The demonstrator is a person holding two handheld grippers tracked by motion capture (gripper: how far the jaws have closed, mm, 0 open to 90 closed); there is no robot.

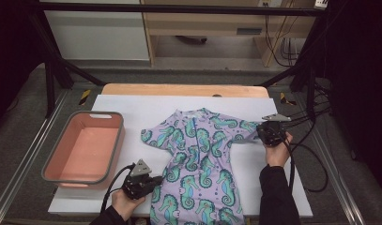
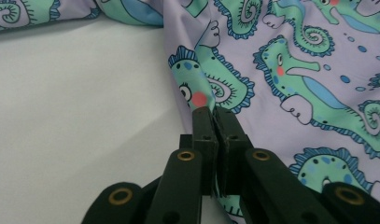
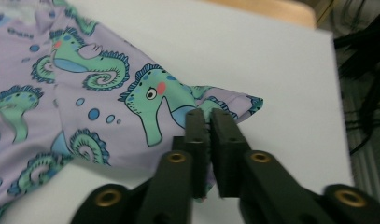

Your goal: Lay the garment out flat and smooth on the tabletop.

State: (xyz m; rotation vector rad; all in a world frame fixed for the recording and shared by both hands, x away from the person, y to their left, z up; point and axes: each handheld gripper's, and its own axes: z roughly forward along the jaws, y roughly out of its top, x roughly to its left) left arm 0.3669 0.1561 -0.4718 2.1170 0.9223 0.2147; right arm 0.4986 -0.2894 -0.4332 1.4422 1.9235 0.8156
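Seahorse swimsuit pinched at side edge and sleeve end

Seahorse-print swimsuit [image 1: 198, 159], lilac with green and blue seahorses, lies spread flat on the white sheet [image 1: 132, 105] that covers the wooden table [image 1: 184, 89]. Its neck points toward the far edge, and its lower end reaches the near edge of the sheet between the person's two forearms. A zip line runs down the middle of its front.

In the high view the left gripper [image 1: 153, 180] sits at the garment's left side edge, low on the body, held in the left hand [image 1: 125, 204]. The left gripper view shows its black jaws closed tight on a raised fold of that edge [image 2: 199, 95], with a seahorse's eye and pink cheek just above the tips and bare white sheet to the left of the fold.

The right gripper [image 1: 261, 132] is at the end of the right sleeve [image 1: 245, 127], held in the right hand [image 1: 277, 152], whose dark sleeve comes up from the near edge. In the right gripper view its jaws stand narrow, nipping the sleeve's hem [image 3: 204, 108], and the cuff's corner pokes out to the right of the tips. The sleeve cloth there is drawn into a point, lifted slightly off the sheet.

A pink bin with a grey rim [image 1: 85, 147] stands on the left part of the table, well apart from the swimsuit. Black cables [image 1: 315, 154] trail off the table's right side.
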